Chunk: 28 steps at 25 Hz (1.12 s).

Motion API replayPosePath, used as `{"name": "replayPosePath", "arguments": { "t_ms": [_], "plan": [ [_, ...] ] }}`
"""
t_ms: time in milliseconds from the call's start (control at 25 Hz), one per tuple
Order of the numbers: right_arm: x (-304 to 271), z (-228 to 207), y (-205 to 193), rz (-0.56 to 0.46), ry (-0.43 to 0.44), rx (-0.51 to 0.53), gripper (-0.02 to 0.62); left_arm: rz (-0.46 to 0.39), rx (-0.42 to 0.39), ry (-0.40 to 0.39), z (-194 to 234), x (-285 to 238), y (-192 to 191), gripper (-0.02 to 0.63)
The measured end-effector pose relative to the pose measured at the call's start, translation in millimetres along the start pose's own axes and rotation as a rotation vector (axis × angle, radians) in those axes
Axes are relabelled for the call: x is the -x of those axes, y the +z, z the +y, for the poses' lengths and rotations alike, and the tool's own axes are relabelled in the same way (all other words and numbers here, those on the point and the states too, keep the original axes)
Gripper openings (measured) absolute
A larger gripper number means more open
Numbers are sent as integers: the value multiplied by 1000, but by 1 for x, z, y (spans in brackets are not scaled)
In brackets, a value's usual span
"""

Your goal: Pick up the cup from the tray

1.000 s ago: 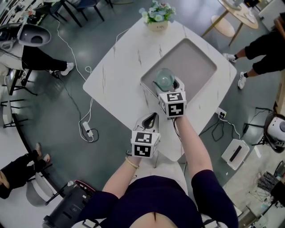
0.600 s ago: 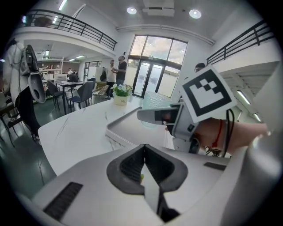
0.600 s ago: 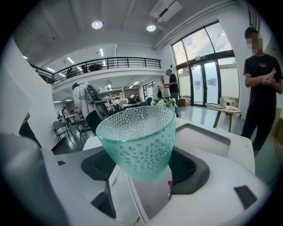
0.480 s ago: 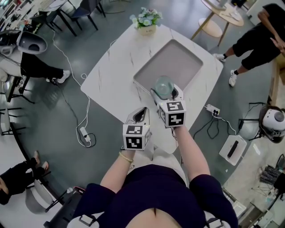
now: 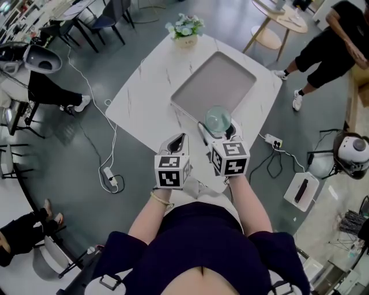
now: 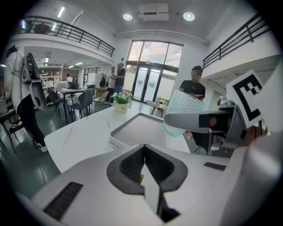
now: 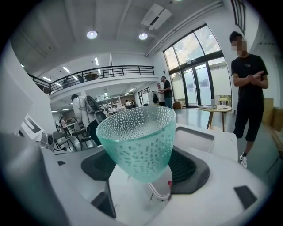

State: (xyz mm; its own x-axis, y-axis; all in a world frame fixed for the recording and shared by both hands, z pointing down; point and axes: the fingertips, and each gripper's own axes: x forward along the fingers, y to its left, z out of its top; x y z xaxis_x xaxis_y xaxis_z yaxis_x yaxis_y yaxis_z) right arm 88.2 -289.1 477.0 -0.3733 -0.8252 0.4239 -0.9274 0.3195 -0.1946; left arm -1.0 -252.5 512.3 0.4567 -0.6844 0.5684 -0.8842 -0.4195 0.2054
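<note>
A pale green dimpled glass cup (image 5: 218, 120) hangs above the white table's near corner, just off the near edge of the empty grey tray (image 5: 214, 80). My right gripper (image 5: 219, 130) is shut on the cup (image 7: 137, 139), which stands upright between its jaws. My left gripper (image 5: 177, 142) hovers beside it on the left, shut with nothing in it (image 6: 143, 150). In the left gripper view the cup (image 6: 183, 108) shows to the right, with the tray (image 6: 137, 128) ahead.
A flower pot (image 5: 186, 29) stands at the far corner of the marble table (image 5: 147, 86). A person (image 5: 326, 40) stands at the right beside a round side table (image 5: 282, 14). Cables and a power strip (image 5: 109, 171) lie on the floor.
The right gripper has carried the cup up out of the tray and back toward the table's near corner. The left gripper has drawn back alongside, still shut.
</note>
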Motion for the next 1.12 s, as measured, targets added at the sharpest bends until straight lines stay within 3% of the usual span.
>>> {"name": "replayPosePath", "arguments": {
  "t_ms": [480, 1120],
  "plan": [
    [34, 11, -6, -14, 6, 14, 368, -29, -13, 2, 1, 13, 7, 8],
    [38, 10, -19, 11, 0, 19, 368, -37, -13, 19, 5, 18, 8, 8]
  ]
}}
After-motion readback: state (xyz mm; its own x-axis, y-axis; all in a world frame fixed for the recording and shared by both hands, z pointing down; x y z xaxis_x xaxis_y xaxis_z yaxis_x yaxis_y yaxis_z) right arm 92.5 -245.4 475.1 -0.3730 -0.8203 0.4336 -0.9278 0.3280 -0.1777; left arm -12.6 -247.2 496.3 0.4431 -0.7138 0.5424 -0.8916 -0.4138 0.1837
